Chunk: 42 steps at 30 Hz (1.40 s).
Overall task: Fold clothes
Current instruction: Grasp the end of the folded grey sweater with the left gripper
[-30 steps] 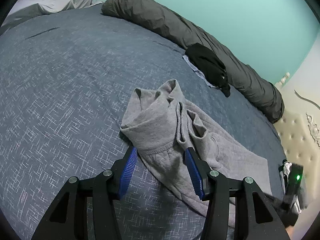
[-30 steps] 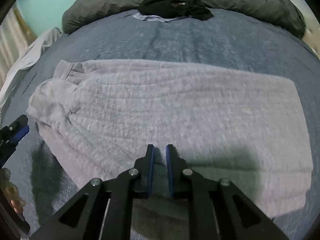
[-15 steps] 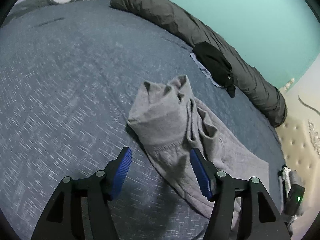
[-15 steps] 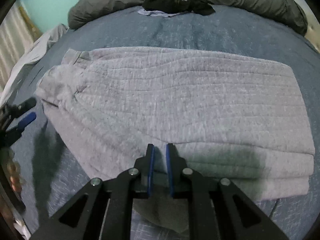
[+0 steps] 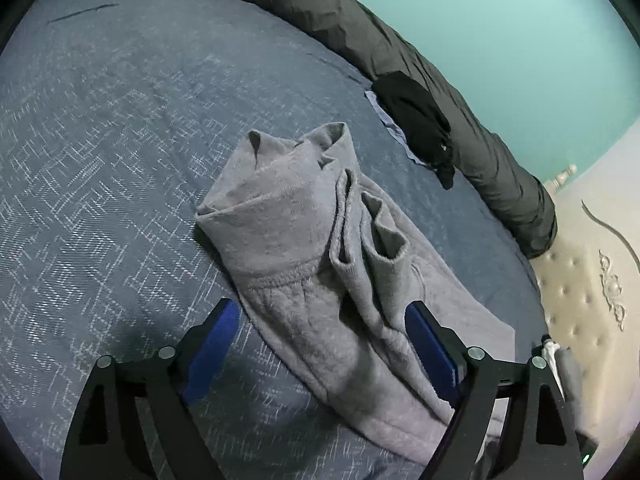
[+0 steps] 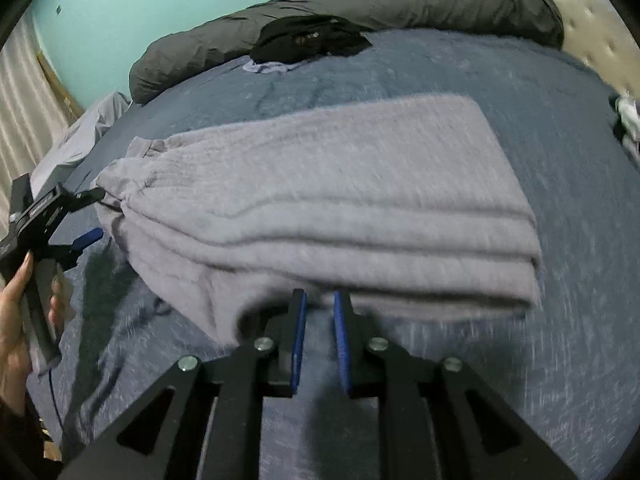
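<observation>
Right gripper (image 6: 320,312) nearly closed, pinching the grey trousers' (image 6: 320,208) near edge to carry a fold; left gripper (image 5: 320,340) wide apart astride the waistband.

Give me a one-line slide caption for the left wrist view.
Open left gripper poised over the waistband end of grey sweatpants lying on a blue bedspread.

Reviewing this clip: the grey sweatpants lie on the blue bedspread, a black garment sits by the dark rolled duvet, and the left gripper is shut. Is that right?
Not quite. The left gripper is open: in the left wrist view its blue pads stand wide apart on either side of the grey sweatpants. The rest holds: the sweatpants lie on the blue bedspread, and the black garment sits by the dark rolled duvet.
</observation>
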Tool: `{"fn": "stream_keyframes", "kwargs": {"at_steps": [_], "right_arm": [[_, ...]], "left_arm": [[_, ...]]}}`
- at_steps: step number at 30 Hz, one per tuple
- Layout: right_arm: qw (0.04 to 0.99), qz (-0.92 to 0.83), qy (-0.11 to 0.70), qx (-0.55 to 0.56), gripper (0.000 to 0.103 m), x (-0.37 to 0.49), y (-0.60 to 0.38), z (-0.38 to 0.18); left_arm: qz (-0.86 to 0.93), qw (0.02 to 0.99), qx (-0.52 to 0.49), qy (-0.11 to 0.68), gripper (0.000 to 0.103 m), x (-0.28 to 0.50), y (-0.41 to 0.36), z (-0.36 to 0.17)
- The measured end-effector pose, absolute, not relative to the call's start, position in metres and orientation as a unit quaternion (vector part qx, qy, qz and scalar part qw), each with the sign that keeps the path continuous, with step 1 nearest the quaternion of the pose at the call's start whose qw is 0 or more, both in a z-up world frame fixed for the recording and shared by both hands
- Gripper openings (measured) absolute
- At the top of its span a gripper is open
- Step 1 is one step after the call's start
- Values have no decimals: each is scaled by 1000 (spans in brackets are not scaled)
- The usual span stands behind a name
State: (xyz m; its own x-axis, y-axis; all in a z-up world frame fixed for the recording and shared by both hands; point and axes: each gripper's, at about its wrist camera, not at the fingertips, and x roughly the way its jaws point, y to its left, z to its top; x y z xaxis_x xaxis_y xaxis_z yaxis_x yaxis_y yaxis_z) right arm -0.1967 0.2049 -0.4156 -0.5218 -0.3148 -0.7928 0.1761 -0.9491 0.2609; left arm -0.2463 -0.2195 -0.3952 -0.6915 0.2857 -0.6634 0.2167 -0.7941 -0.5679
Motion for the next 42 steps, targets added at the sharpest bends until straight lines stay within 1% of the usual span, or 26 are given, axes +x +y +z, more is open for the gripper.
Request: {"fn": "stream_keyframes", "kwargs": {"at_steps": [2, 7, 18, 20, 22, 23, 24, 25, 26, 28, 31, 35, 39, 42], "right_arm": [[150, -864, -89, 471, 14, -191, 211, -420], [161, -865, -87, 467, 14, -183, 215, -427], [184, -858, -97, 470, 14, -183, 216, -440], [184, -857, -100, 470, 14, -183, 217, -441], [186, -857, -104, 470, 14, -184, 217, -441], [185, -857, -105, 469, 14, -184, 218, -441], [185, -857, -106, 468, 14, -184, 218, -441], [184, -858, -106, 468, 14, -183, 218, -441], [184, -858, -106, 468, 14, -183, 219, -441], [184, -858, -106, 468, 14, -183, 219, -442], [183, -858, -105, 468, 14, -183, 219, -442], [183, -859, -108, 465, 14, -184, 220, -440], [181, -864, -108, 457, 14, -183, 226, -433], [179, -869, -117, 446, 14, -181, 236, -424]], "left_arm": [[862, 15, -391, -322, 89, -251, -218, -397], [869, 16, -386, -310, 89, -259, -210, -396], [863, 12, -381, -330, 88, -269, -217, -411], [863, 16, -378, -334, 83, -267, -220, -411], [861, 22, -374, -344, 70, -263, -225, -411], [860, 25, -372, -347, 67, -262, -226, -411], [860, 28, -372, -349, 62, -261, -227, -411], [860, 32, -371, -348, 54, -261, -226, -410], [861, 37, -371, -345, 52, -261, -225, -409], [863, 45, -369, -341, 42, -260, -222, -406], [866, 53, -364, -338, 35, -259, -220, -402], [869, 63, -357, -337, 29, -258, -217, -397], [881, 69, -341, -321, 26, -252, -210, -386], [888, 76, -333, -308, 25, -248, -202, -375]]}}
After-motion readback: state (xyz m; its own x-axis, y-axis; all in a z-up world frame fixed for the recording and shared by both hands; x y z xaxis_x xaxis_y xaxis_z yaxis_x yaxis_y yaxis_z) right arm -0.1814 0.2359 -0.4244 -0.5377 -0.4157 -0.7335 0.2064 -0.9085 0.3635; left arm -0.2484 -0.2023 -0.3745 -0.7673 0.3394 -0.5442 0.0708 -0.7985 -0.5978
